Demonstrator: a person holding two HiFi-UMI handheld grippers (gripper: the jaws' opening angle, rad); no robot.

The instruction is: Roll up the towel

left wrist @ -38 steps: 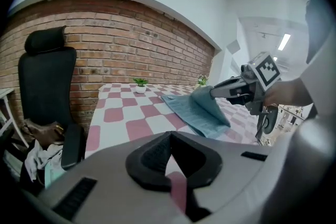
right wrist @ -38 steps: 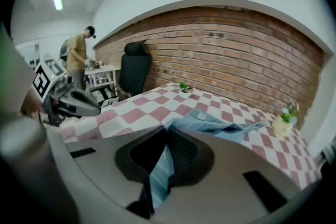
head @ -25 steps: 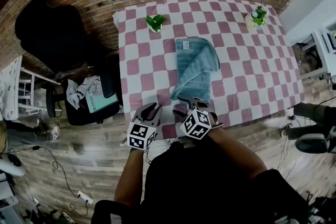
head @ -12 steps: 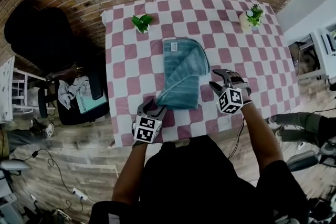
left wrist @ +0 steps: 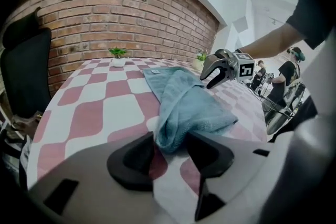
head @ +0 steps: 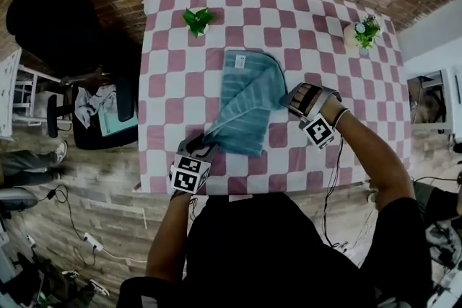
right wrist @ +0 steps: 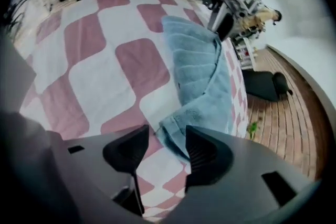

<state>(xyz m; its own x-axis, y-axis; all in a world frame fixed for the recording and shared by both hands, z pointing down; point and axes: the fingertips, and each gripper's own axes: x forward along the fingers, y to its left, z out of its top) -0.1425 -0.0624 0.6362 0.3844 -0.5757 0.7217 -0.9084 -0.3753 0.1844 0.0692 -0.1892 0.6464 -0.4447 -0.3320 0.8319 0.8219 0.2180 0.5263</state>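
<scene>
Left gripper view shows the left gripper pinching the near corner of the teal ribbed terry towel. Its jaws have just been closing on it, and the very tip of the cloth disappears behind them. The towel lies loosely folded mid-table on the pink-and-white checked tablecloth. The right gripper has its jaws spread around the towel's side edge, with only one side touching and the edge's end tucked out of sight.

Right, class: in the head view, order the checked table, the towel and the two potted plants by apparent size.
1. Pink-and-white checked table
2. Blue-green terry towel
3. Left small green potted plant and right small green potted plant: alike, unranked.
</scene>
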